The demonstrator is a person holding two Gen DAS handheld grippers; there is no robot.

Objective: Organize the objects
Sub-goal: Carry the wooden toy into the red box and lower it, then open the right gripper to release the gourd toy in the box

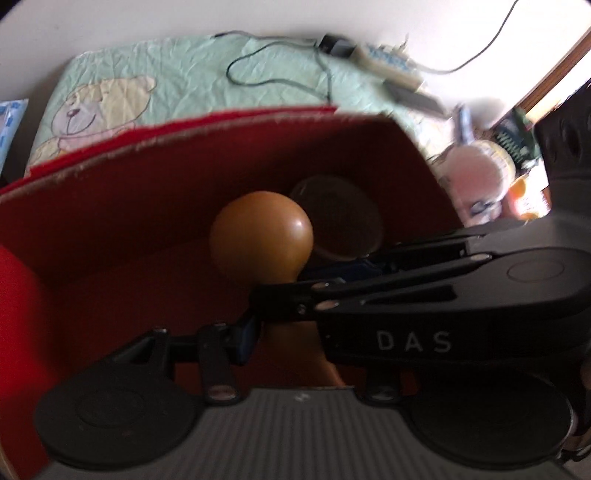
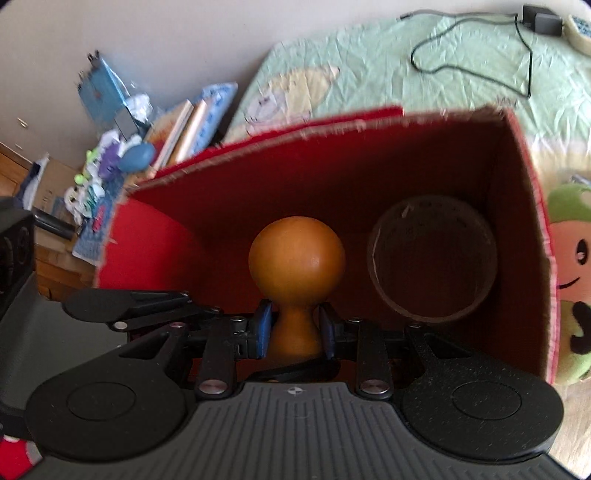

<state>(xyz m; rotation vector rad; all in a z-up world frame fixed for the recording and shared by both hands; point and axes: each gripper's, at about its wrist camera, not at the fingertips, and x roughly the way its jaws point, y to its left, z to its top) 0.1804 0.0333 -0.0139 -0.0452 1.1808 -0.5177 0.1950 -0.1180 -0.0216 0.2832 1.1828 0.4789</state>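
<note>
An orange gourd-shaped wooden object [image 2: 297,258] with a round head and narrow neck sits over the open red box [image 2: 258,192]. My right gripper [image 2: 295,332] is shut on its neck, blue pads on both sides. In the left wrist view the gourd [image 1: 260,236] is ahead of my left gripper [image 1: 258,332]; only its left blue pad [image 1: 246,338] shows, because the right gripper's black body [image 1: 443,291] crosses in front. A dark round tape-like ring [image 2: 432,258] stands inside the box at the right, and it also shows in the left wrist view [image 1: 338,221].
The box [image 1: 110,177] rests on a pale green bear-print quilt [image 2: 406,66]. A black cable and charger [image 2: 539,22] lie on the quilt. A plush toy [image 2: 572,277] sits right of the box. Books and clutter [image 2: 147,147] lie at the left.
</note>
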